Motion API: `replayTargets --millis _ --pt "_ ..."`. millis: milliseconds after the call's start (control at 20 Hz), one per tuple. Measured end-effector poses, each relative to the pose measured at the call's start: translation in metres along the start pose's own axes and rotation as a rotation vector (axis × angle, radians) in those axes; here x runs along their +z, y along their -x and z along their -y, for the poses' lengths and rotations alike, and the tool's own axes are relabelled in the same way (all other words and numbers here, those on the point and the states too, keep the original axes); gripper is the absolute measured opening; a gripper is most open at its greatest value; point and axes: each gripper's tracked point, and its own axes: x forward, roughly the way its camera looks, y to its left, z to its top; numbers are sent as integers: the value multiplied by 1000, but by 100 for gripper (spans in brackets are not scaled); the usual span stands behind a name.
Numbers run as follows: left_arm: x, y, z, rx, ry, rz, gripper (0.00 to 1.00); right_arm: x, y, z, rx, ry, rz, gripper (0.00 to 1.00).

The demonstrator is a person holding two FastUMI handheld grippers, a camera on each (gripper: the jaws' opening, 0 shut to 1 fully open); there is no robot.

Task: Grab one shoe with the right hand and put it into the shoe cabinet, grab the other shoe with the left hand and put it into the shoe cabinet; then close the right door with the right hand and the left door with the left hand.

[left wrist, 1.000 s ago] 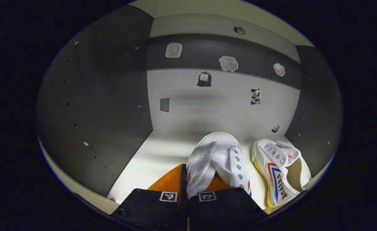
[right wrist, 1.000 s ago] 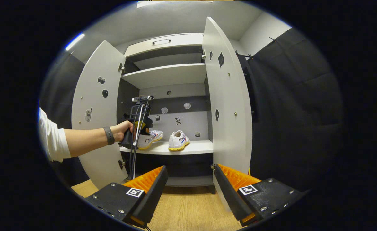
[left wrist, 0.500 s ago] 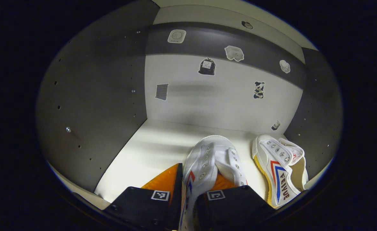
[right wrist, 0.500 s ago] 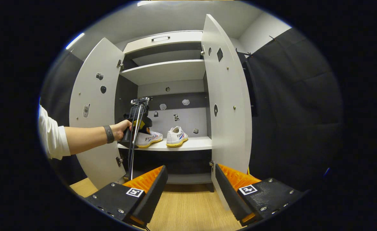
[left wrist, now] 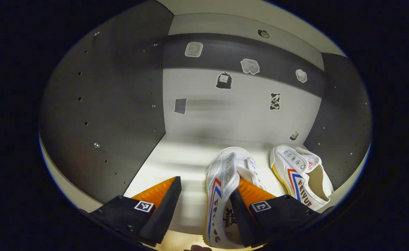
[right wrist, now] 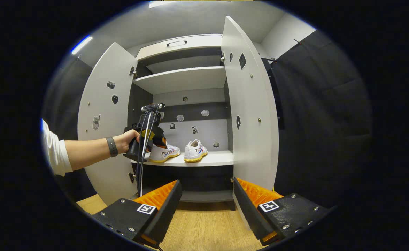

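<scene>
Two white shoes with red and blue stripes and yellow soles stand side by side on the cabinet shelf [left wrist: 176,157]. In the left gripper view the nearer shoe [left wrist: 222,188] lies between the spread fingers of my left gripper [left wrist: 208,183], which is open; its right finger sits at the shoe's mouth. The second shoe [left wrist: 302,174] rests to the right by the side wall. The right gripper view has both shoes [right wrist: 164,153] [right wrist: 195,153] on the middle shelf [right wrist: 215,159], with a hand [right wrist: 128,141] holding the left gripper [right wrist: 157,143] at them. My right gripper [right wrist: 207,184] hangs open and empty before the cabinet.
Both cabinet doors stand wide open, the left door [right wrist: 101,122] and the right door [right wrist: 251,115]. A higher shelf [right wrist: 180,78] and a drawer front [right wrist: 176,43] sit above. Wooden floor [right wrist: 204,226] lies below my right gripper. Stickers dot the back wall [left wrist: 239,115].
My left gripper has opened and let go of the shoe, which now rests on the shelf. The right gripper has barely moved.
</scene>
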Motion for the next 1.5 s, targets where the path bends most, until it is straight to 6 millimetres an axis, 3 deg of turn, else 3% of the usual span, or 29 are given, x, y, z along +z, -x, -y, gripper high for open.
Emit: replayTargets --millis 150,300,500,700,900,1050,1300,1500 --pt "1 21 -3 -11 6 30 87 2 1 -3 10 -2 7 92" --pt "8 53 0 -44 13 94 89 2 1 -7 23 -12 8 92" --pt "26 119 8 -115 20 232 93 5 2 -12 46 -16 15 92" --pt "24 189 4 -150 -11 387 97 12 1 -18 73 -7 37 92" --pt "-5 242 -6 -151 -35 486 97 18 0 -22 95 -8 55 92" --pt "-46 272 -14 -146 -3 524 96 16 0 -19 89 -10 53 92" --pt "-126 298 -36 -84 -34 544 96 14 3 -21 88 -14 53 92" --pt "-157 312 -49 -66 14 543 97 20 14 -21 93 -1 72 92"
